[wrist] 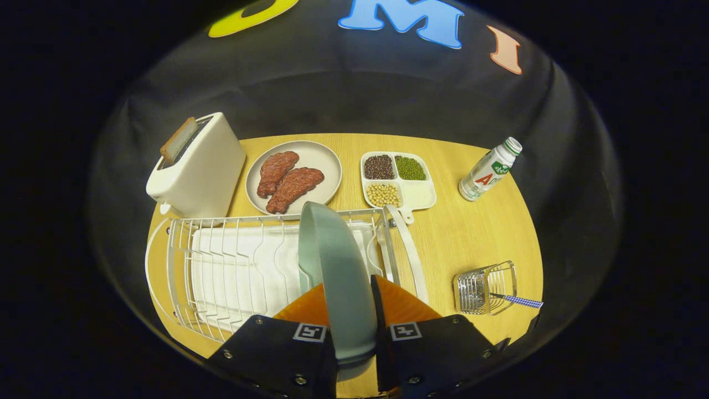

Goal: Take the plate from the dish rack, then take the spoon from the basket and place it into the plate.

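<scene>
A pale green plate (338, 266) stands on edge between my two orange fingers, over the right part of the white wire dish rack (221, 266). My gripper (348, 293) is shut on the plate's near rim, one finger on each face. To the right of the rack stands a small wire basket (484, 288). The spoon (518, 300) lies in it, its blue-and-white checked handle poking out to the right. The spoon's bowl is hidden inside the basket.
Beyond the rack stand a white toaster (196, 169) with a slice of bread, a grey plate (293, 176) with two pieces of meat, and a divided white tray (396, 180) of beans. A white bottle (490, 169) stands at the far right. Bare wooden table (471, 233) lies between tray and basket.
</scene>
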